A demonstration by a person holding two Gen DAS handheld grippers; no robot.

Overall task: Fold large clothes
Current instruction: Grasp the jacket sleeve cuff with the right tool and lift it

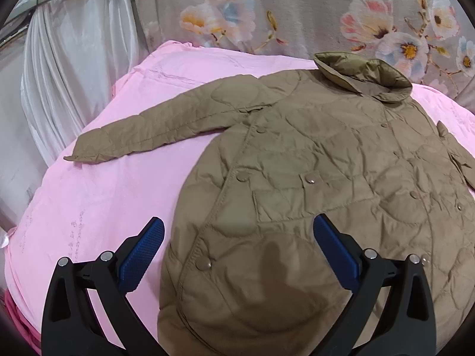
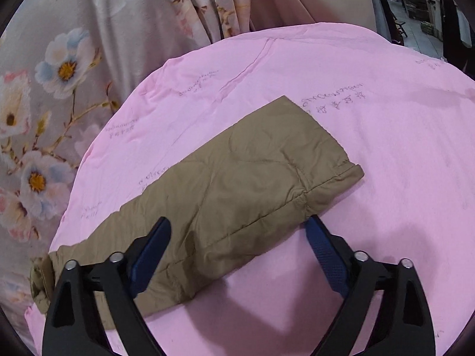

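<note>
The left tool (image 1: 237,237) hangs agape over the jacket (image 1: 311,163) hem. The right tool (image 2: 237,237), also agape, straddles its sleeve (image 2: 237,184) on the pink sheet (image 2: 386,148).

Lighting and image quality, both wrist views: bright, even, soft.

Overhead light casts soft gripper shadows onto the quilted olive-brown jacket (image 1: 311,178) and the pink bed sheet (image 2: 400,136). Strong fisheye bowing, dark vignette at all corners. Centres sharp; flowered grey curtain (image 1: 297,9) slightly soft near the frame edges. No glare.
</note>
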